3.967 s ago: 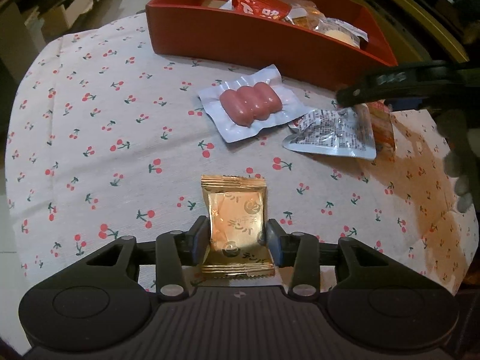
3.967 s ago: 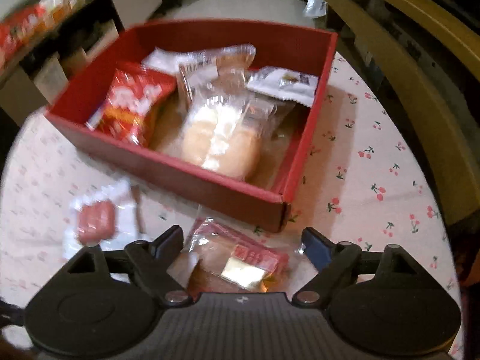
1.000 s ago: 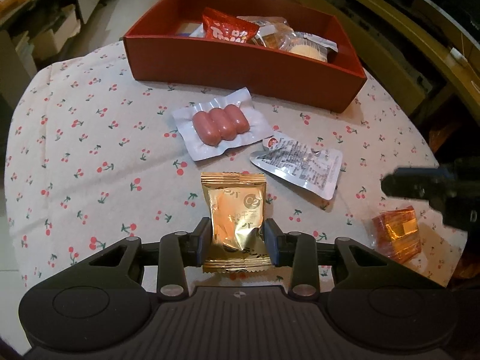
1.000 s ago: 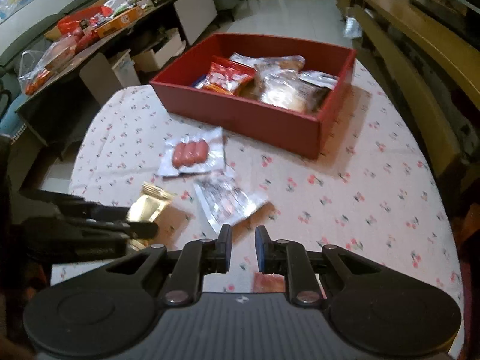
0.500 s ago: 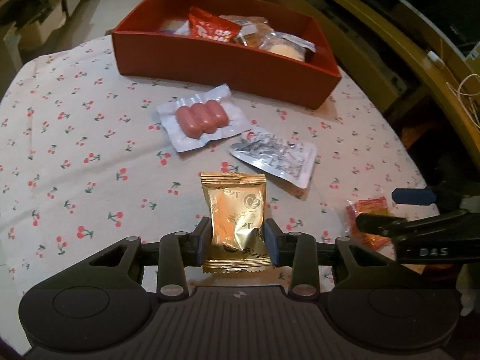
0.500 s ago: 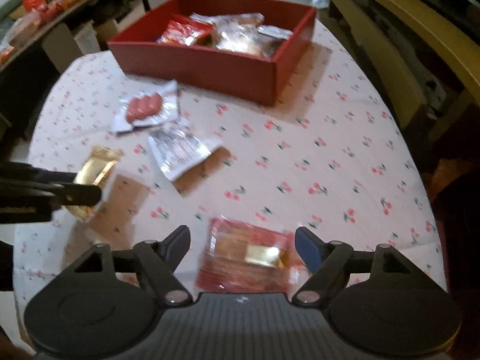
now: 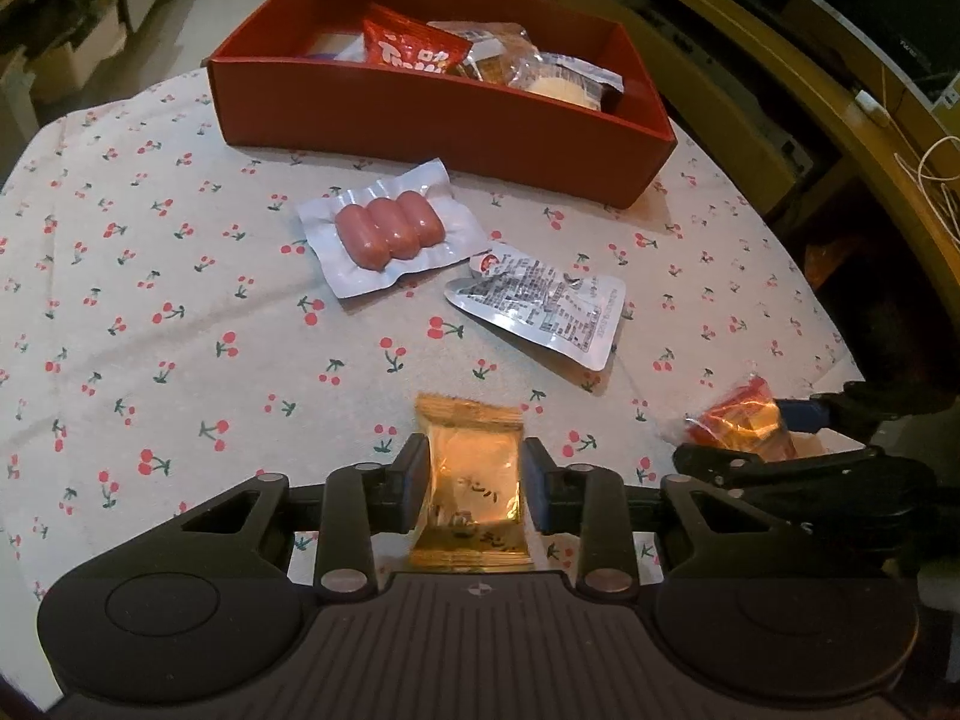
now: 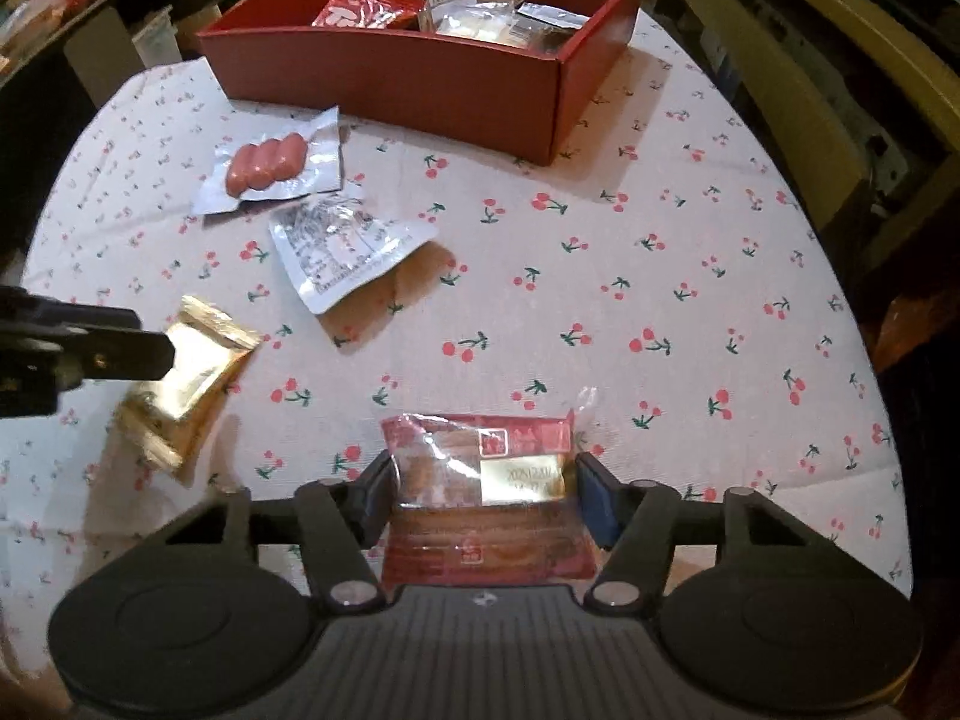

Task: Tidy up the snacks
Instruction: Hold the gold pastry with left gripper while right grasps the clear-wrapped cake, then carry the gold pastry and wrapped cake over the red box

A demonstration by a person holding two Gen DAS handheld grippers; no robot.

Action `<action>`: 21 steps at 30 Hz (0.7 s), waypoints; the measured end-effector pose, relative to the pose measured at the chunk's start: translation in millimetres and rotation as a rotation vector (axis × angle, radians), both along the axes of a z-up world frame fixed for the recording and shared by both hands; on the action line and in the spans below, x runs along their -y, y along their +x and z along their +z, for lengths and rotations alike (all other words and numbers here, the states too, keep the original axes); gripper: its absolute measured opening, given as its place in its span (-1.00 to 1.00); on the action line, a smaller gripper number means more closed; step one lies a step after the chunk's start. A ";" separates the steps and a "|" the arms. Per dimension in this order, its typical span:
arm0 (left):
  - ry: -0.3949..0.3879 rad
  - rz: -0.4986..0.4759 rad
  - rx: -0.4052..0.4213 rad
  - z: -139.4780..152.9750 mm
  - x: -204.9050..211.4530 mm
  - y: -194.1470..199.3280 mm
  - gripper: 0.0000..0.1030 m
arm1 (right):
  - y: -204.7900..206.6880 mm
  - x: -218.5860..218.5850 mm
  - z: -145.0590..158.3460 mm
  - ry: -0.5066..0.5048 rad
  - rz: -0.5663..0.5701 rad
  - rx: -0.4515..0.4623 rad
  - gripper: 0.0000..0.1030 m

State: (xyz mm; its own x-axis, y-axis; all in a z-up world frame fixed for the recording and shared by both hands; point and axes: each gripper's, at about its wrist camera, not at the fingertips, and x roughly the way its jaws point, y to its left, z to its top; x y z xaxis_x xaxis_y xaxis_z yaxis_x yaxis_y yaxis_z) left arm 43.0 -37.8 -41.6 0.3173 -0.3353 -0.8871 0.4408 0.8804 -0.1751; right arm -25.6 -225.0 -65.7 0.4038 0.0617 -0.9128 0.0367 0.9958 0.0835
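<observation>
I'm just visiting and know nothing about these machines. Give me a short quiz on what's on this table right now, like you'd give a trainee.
1. True or false: the sausage pack lies inside the red box.
2. Which packet sits between the fingers of the left claw? A) gold packet B) silver pouch C) sausage pack
3. Fill in: the right claw straddles a ____ cake packet on the cherry tablecloth.

Key: 1 false; 2 A; 3 red.

Two wrist views, angled steeply down, close over the surface. Shared: red box beyond, loose packets between.
</observation>
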 end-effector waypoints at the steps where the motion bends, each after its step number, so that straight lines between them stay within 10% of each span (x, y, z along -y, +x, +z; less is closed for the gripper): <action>1: 0.013 0.003 0.004 0.6 1.6 -1.2 -0.23 | -1.0 -1.7 2.7 0.001 0.009 0.006 0.66; 10: 0.047 -0.021 -0.008 -1.3 3.6 -2.7 -0.26 | 2.5 -4.7 33.7 0.004 0.009 0.134 0.66; 17: 0.126 -0.024 -0.032 -25.7 11.4 0.9 0.30 | 6.7 -6.1 45.9 0.042 0.044 0.175 0.66; 21: 0.167 -0.023 0.002 -26.4 19.7 -1.6 0.14 | 4.8 -10.1 56.1 0.062 0.071 0.206 0.66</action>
